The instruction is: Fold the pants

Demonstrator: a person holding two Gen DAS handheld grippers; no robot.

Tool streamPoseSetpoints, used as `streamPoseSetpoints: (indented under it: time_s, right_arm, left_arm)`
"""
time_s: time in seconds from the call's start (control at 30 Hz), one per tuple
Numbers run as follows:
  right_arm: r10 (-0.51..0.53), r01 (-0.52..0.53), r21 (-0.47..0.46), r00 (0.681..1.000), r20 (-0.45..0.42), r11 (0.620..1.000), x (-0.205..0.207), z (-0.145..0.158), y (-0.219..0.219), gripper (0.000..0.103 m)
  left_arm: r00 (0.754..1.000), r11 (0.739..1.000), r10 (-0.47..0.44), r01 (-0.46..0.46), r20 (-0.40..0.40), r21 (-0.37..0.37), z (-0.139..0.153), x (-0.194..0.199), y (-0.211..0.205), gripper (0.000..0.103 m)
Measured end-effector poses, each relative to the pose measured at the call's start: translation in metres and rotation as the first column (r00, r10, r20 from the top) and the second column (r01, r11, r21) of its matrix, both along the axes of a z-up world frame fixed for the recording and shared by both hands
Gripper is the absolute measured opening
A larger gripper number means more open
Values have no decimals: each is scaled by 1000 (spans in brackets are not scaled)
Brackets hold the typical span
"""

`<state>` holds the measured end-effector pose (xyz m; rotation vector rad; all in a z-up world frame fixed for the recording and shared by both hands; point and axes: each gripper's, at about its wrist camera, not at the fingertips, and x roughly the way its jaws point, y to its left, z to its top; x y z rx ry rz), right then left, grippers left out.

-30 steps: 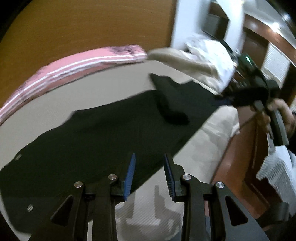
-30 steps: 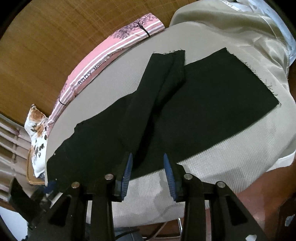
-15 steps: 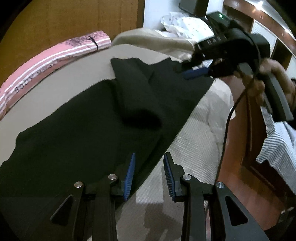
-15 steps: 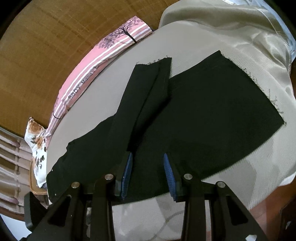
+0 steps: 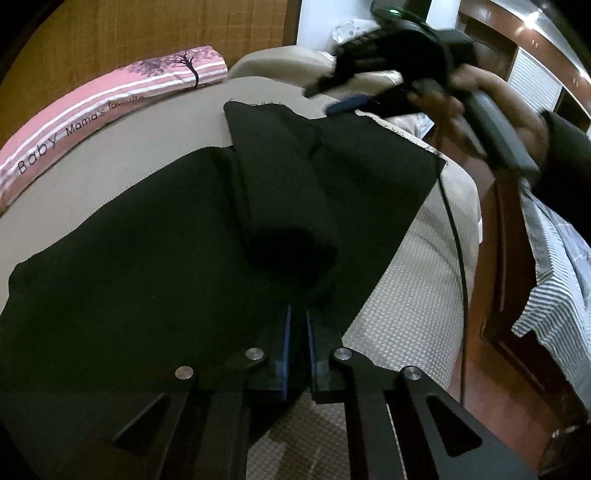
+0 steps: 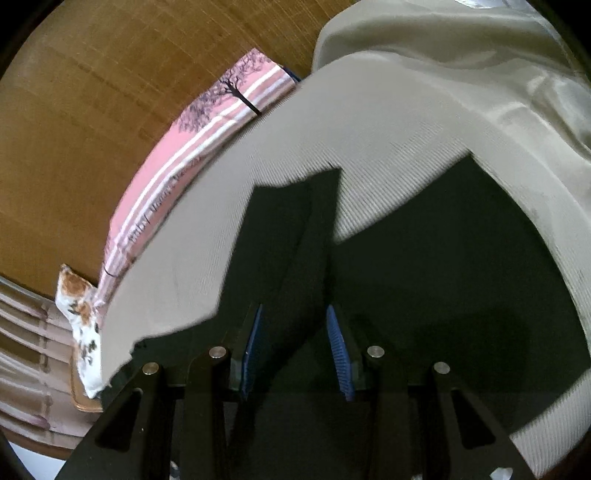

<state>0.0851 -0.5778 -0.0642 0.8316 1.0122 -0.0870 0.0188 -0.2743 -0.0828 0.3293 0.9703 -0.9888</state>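
Observation:
Black pants (image 5: 147, 266) lie spread on a beige bed (image 5: 406, 302), one leg folded over the other as a raised strip (image 5: 288, 192). My left gripper (image 5: 297, 314) is shut on the pants' fabric at the near end of that folded leg. My right gripper (image 6: 293, 314) is open, low over the pants (image 6: 424, 295), its blue pads either side of the folded leg (image 6: 291, 240). In the left wrist view the right gripper (image 5: 343, 99) hovers by the far leg ends, held by a hand (image 5: 491, 99).
A pink striped pillow (image 5: 110, 103) lies along the wooden headboard (image 5: 129, 33). A beige blanket (image 6: 461, 66) is bunched at the bed's far end. A floral cushion (image 6: 79, 321) sits by the bed's corner. A striped cloth (image 5: 554, 288) hangs beyond the bed's right edge.
My left gripper has moved forward and closed on the pants fabric. My right gripper has dropped lower and closer over the folded leg, still open.

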Motion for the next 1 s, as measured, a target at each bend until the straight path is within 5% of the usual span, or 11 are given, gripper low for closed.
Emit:
streamPoseSetpoints:
  time_s: [0.27,0.73,0.9,1.0]
  right_arm:
    - [-50,51,59,998,-30,997,54,-25,-17,34]
    - [-57,56,-15,996,-67,998,97,-45,-27,30]
    - [-35,34,-22,996,-83,999,106,-49,-27,7]
    - [-55,53,-26,995,-82,998,106,-42,-26,5]
  left_arm:
    - [995,998,34,-38,-95,-48,-4,14,6,8]
    - [987,995,43,-56,-153,-84,-9,22,10,8]
    - [987,995,48,-61,-153,-84,-8,21,10,8]
    - [987,995,52,-65,-153,-80,-8,21,10,8]
